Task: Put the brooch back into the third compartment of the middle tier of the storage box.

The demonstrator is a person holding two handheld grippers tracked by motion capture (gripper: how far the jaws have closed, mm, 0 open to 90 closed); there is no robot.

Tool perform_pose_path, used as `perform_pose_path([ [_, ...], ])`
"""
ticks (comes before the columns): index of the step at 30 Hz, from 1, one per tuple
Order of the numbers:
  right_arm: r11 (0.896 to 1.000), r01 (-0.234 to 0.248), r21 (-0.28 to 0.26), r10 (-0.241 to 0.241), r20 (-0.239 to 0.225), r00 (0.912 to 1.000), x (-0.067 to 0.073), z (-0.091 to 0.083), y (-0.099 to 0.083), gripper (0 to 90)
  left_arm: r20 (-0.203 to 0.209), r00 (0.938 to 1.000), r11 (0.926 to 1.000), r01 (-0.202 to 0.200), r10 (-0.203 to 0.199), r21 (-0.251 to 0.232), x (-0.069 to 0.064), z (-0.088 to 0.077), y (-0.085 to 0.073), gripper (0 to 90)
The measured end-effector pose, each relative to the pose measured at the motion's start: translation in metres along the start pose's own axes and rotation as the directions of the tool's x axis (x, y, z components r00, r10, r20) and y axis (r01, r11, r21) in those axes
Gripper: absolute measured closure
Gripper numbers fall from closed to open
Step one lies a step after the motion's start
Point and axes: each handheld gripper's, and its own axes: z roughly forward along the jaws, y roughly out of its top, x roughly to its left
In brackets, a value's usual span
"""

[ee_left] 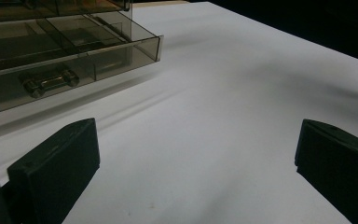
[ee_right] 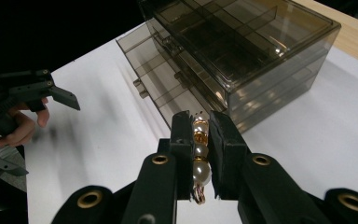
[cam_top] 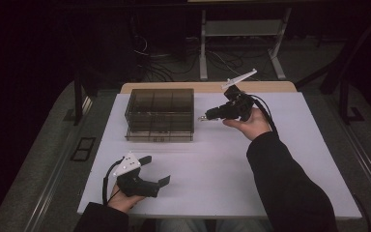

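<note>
White surface [cam_top: 212,164] is carrying a drawer box [cam_top: 160,114] at upper centre; your right hand-held gripper [ee_right: 200,154] is pinching a pearl clip [ee_right: 199,156] beside it. Keep squeezing, aiming for the open drawer [ee_right: 161,91]. Left hand-held gripper [cam_top: 147,171] is resting wide open, empty.

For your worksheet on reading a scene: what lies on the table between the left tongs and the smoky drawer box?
Nothing: in the left gripper view, bare white table stretches from the open left tongs to the drawer box.

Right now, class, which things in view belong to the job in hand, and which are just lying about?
Job in hand:
- pearl bracelet, clamped in the right gripper
- smoky drawer organiser, lower drawer pulled out

Lying about:
- left gripper, open, idle
- cables on floor
</note>
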Motion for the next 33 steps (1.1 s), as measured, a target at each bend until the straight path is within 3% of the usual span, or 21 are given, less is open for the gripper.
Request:
perform_pose_path([
  [17,0.999,0.034,0.015,-0.034,-0.008,0.9994,0.012,0.013,0.021,79.8,0.0,1.0,1.0,0.006,-0.006,-0.005,0.0,0.0,0.0,0.0],
  [33,0.998,0.051,0.034,-0.05,-0.022,0.9985,0.016,0.041,0.029,79.8,0.002,1.0,0.9999,0.007,-0.007,-0.008,0.0,-0.001,0.0,0.0],
])
